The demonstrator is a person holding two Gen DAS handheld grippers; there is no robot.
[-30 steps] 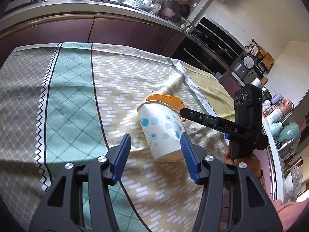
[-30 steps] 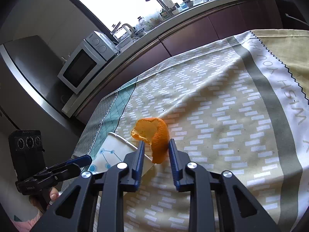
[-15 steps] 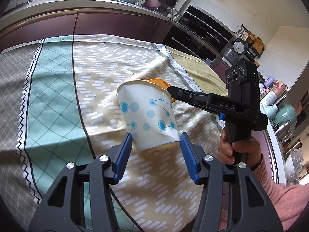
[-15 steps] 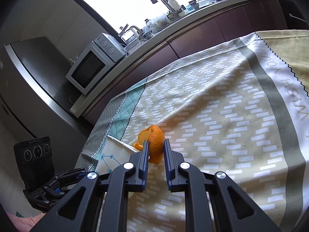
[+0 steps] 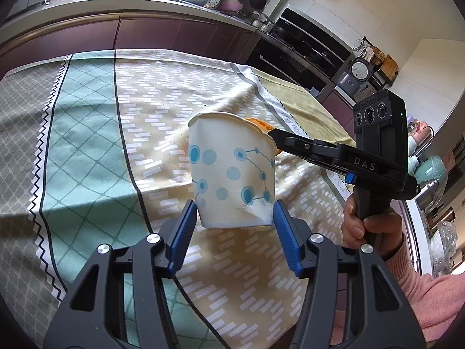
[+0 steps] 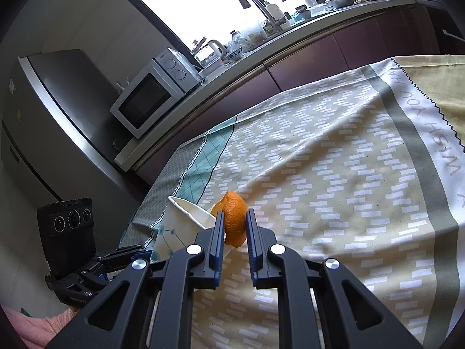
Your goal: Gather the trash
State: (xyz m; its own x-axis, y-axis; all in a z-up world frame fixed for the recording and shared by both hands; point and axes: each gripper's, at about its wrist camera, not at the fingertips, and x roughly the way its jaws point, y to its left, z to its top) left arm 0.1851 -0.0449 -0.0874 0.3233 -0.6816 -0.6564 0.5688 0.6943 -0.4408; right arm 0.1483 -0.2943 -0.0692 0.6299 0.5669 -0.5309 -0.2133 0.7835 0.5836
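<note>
A white paper cup (image 5: pixel 231 171) with blue dots is held near its base between the blue pads of my left gripper (image 5: pixel 232 221), lifted off the tablecloth and tilted slightly. Its rim also shows in the right wrist view (image 6: pixel 189 213). My right gripper (image 6: pixel 234 226) is shut on an orange peel (image 6: pixel 232 221) and holds it at the cup's rim. In the left wrist view only an edge of the peel (image 5: pixel 258 123) shows behind the rim, next to the right gripper's fingers (image 5: pixel 293 141).
A patterned tablecloth (image 5: pixel 87 133) covers the table (image 6: pixel 348 174). A kitchen counter (image 5: pixel 116 5) with dishes runs behind it. A microwave (image 6: pixel 154 93) and a fridge (image 6: pixel 52 110) stand at the left. Bottles and jars (image 5: pixel 430 174) crowd the right side.
My left gripper closed on the cup and lifted it off the cloth. My right gripper closed on the peel and raised it to the cup's rim.
</note>
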